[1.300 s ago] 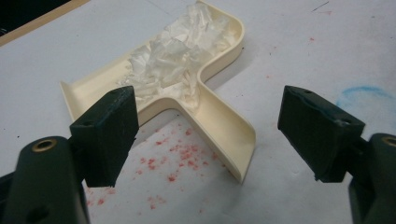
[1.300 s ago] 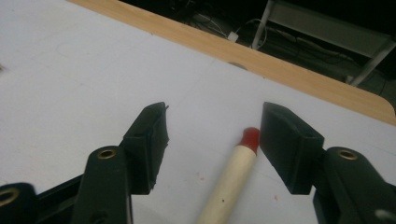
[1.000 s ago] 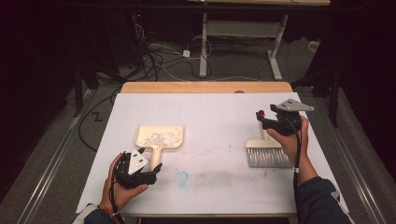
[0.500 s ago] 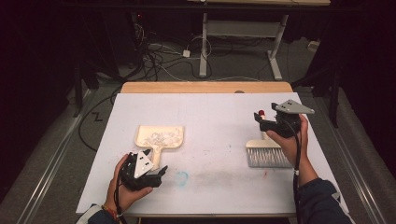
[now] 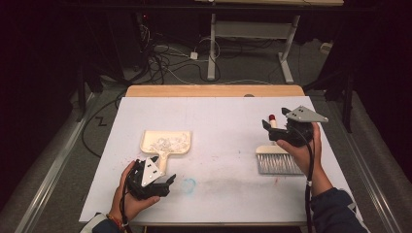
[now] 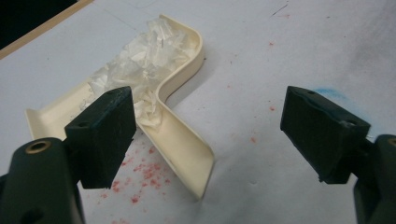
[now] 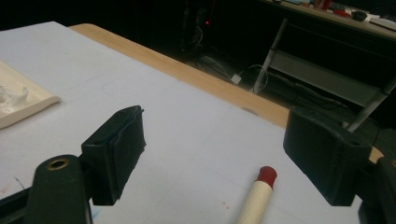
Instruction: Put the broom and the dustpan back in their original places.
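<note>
A cream dustpan (image 5: 165, 142) holding clear plastic scraps lies on the white table top, left of centre. Its handle (image 6: 182, 140) points toward my left gripper (image 5: 167, 183), which stands open just short of it with nothing between the pads (image 6: 210, 121). A hand brush (image 5: 277, 162) with grey bristles and a red-tipped cream handle (image 7: 257, 196) rests at the right. My right gripper (image 5: 270, 131) hovers over that handle. Its jaws have just been opening and now stand wide (image 7: 215, 140), with the handle below the gap and untouched.
A white sheet (image 5: 218, 116) covers the table, and a wooden edge (image 5: 214, 91) shows along the far side. A blue smudge (image 5: 188, 183) and red specks mark the sheet near the left gripper. Cables and a desk frame (image 5: 286, 53) sit on the dark floor beyond.
The right gripper's jaws have spread apart and the hand has lifted slightly off the brush handle. The brush stays flat on the table. The left hand has barely shifted.
</note>
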`<state>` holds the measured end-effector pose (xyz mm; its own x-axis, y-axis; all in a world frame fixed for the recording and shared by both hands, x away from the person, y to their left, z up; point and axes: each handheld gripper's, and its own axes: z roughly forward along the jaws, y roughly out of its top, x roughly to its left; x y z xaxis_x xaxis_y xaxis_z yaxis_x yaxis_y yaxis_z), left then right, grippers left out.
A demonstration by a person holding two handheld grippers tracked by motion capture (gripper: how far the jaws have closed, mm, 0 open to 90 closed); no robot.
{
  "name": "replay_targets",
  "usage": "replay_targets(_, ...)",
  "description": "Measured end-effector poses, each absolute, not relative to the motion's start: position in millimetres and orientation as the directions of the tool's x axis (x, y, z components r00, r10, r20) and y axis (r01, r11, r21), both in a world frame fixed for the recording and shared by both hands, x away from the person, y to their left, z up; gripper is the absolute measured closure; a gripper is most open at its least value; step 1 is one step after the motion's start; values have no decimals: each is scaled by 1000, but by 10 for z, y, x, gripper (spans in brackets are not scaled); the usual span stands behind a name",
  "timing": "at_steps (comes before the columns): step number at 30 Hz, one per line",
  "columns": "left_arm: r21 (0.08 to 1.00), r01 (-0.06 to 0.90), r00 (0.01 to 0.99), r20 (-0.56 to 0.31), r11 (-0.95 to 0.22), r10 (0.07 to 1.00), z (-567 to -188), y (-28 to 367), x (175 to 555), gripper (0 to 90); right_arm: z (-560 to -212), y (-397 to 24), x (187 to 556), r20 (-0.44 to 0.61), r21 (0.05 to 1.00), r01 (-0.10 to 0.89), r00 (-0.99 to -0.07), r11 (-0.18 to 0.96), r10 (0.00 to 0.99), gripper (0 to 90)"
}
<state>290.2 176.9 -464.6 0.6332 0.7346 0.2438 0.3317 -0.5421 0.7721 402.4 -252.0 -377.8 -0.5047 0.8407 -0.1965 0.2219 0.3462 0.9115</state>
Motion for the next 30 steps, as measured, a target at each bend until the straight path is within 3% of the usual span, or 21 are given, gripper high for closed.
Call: replay_targets(30, 768, 329, 647, 240, -549, 723, -4641, 1729, 2872, 179, -3682, -2477, 3511, -263, 902, 143, -564, 406, 783, 210)
